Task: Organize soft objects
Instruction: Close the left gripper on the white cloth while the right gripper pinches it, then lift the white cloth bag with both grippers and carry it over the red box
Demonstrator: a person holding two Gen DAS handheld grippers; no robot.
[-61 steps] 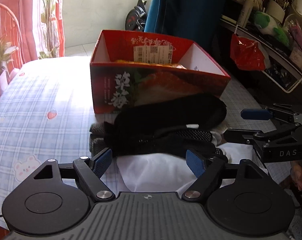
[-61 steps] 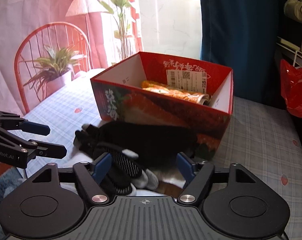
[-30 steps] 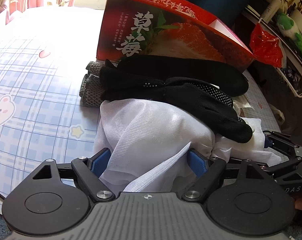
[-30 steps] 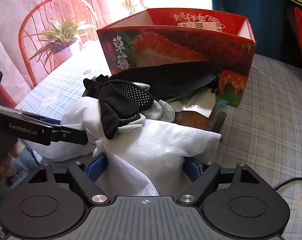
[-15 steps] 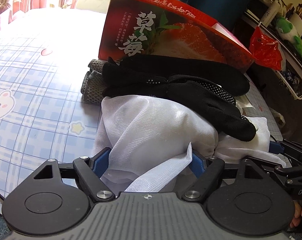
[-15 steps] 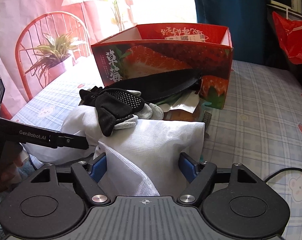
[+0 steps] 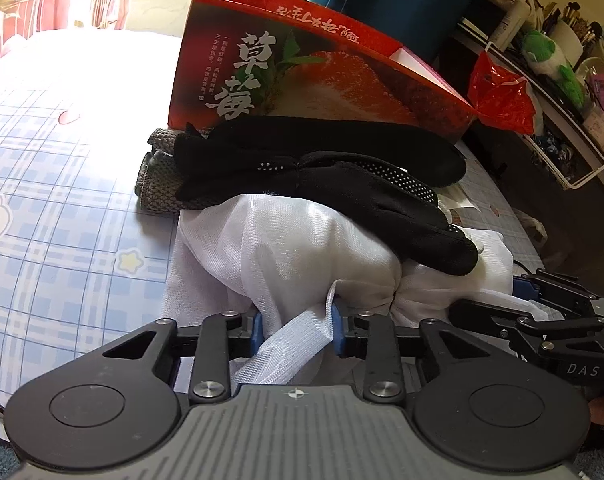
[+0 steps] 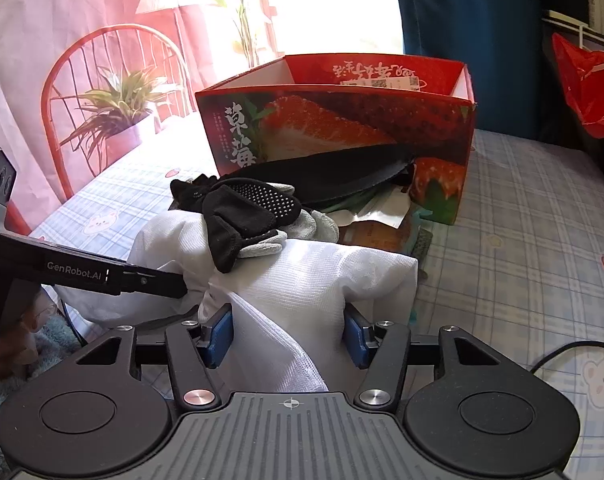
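left wrist view: red box [image 7: 302, 60] stands behind the pile on the desk [image 7: 61, 200]; white mesh cloth [image 7: 285, 248] looks light, limp and slippery, bunched between both closing grippers, left gripper [image 7: 295, 326] and right gripper [image 8: 287, 334]; black glove [image 7: 374, 204] rides loose on top

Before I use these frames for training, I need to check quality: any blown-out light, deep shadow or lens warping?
Left wrist view: the far tablecloth washes out in sunlight, the black glove loses detail, and fisheye bends the red box. Right wrist view: the window is overexposed, and the white mesh cloth stays sharp.
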